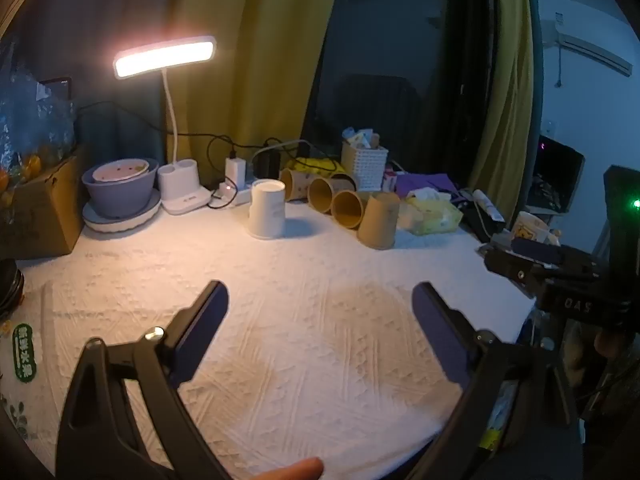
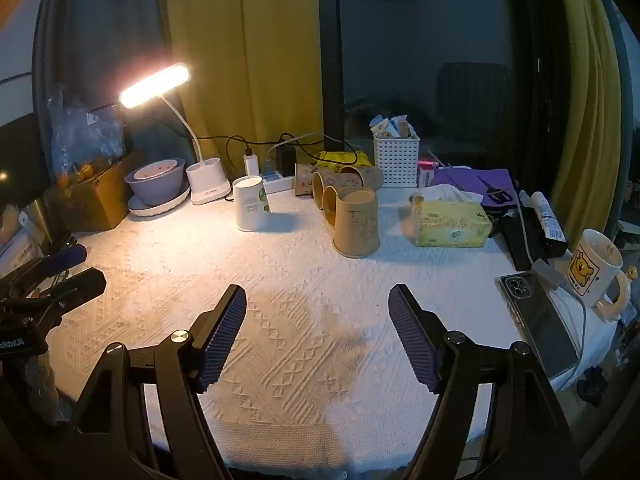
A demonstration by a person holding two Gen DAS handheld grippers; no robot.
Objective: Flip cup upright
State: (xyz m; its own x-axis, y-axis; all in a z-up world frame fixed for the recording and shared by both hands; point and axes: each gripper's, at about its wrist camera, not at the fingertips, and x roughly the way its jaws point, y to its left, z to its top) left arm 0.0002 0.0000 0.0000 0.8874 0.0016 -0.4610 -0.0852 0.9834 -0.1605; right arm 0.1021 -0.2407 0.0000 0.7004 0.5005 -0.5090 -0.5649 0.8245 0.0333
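The brown cup (image 2: 356, 222) is seen upside down on the cloth (image 2: 304, 352) beside the tissue box (image 2: 452, 222), while both the left gripper (image 1: 320, 308) and the right gripper (image 2: 317, 312) are held spread, empty.

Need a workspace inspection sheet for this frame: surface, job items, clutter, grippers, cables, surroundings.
Surface: white textured cloth over the table, faint stain at centre.
Job's things: white cup and brown cup both stand upside down, apart; three more brown cups lie on their sides behind.
Clutter: tissue box, white basket, mug, phone, bowl, cardboard box.
Grippers: left gripper open, empty; right gripper open, empty; neither touches a cup.
Cables: black leads and chargers on a power strip at the back.
Surroundings: lit desk lamp, yellow curtains, dark window.
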